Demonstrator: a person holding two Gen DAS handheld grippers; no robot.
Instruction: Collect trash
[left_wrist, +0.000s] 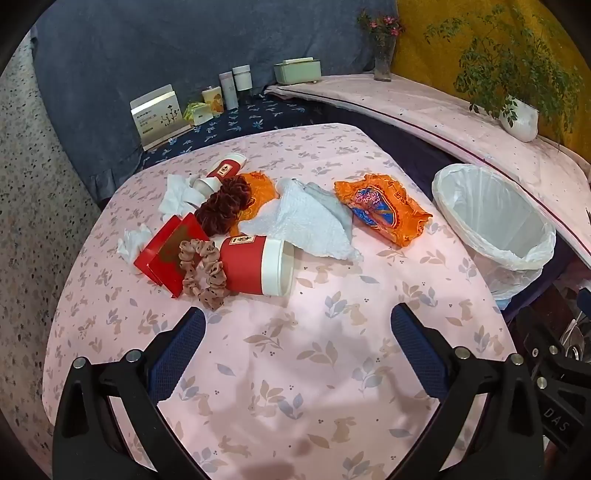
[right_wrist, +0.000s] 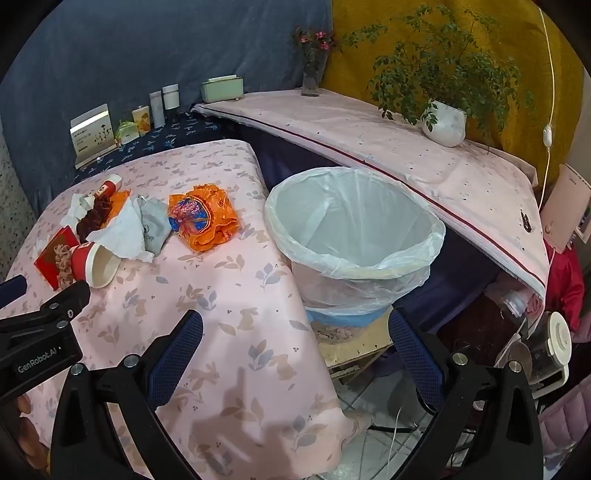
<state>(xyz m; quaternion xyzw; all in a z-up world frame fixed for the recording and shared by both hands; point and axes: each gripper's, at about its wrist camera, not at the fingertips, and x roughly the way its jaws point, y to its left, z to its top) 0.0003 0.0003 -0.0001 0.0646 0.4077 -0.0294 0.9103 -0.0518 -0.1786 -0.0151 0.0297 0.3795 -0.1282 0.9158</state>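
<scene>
Trash lies on a pink cloth-covered table (left_wrist: 295, 369): a tipped red paper cup (left_wrist: 255, 264), a second red cup (left_wrist: 221, 171), an orange snack wrapper (left_wrist: 382, 208), another orange wrapper (left_wrist: 258, 195), white crumpled tissues (left_wrist: 177, 194) and a white paper towel (left_wrist: 306, 221). A white-lined bin (left_wrist: 495, 218) stands at the table's right edge; in the right wrist view the bin (right_wrist: 354, 221) shows empty. My left gripper (left_wrist: 297, 325) is open and empty, hovering short of the near cup. My right gripper (right_wrist: 295, 328) is open and empty, near the bin's base.
A red envelope (left_wrist: 166, 251), a pink scrunchie (left_wrist: 203, 273) and a dark red scrunchie (left_wrist: 225, 205) lie among the trash. Boxes and jars (left_wrist: 221, 96) stand at the back. A shelf (left_wrist: 443, 122) holds a potted plant (left_wrist: 517, 118) and a vase (left_wrist: 382, 59).
</scene>
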